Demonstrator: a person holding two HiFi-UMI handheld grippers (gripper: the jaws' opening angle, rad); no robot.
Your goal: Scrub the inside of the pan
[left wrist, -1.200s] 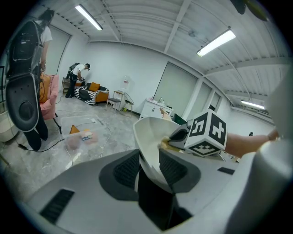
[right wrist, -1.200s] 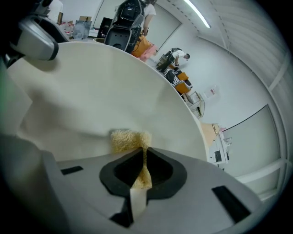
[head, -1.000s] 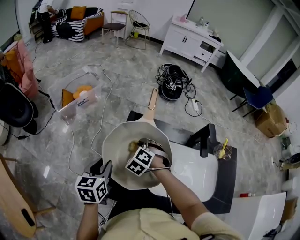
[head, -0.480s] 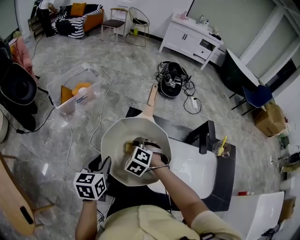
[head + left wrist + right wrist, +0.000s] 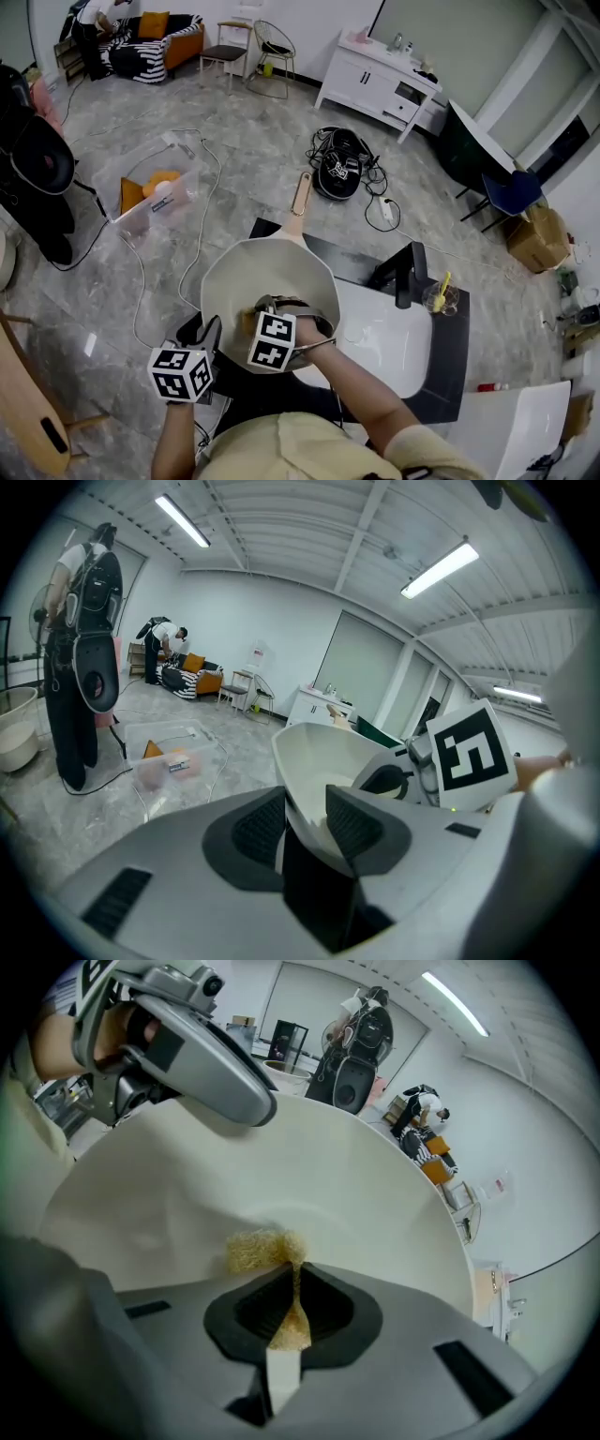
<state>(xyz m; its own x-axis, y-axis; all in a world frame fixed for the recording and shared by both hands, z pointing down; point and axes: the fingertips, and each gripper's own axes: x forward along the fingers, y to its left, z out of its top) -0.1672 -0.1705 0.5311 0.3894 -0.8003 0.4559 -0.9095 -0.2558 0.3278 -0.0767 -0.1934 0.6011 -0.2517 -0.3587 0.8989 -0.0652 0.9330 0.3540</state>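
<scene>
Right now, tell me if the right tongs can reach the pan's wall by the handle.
Probably yes: the right tongs, shut on the scrubber, sit inside the pan with nothing between them and that wall.

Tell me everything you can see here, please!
sink: one, white, in a black counter
tap: one, black, behind the sink
pan: one, cream, held tilted left of the sink
scrubber: one, golden, inside the pan
plastic box: one, clear, on the floor, left
cabinet: one, white, far back
cardboard box: one, brown, far right
left hand-held gripper: one, grey, shut on the pan's rim
right hand-held gripper: one, grey, shut on the scrubber
</scene>
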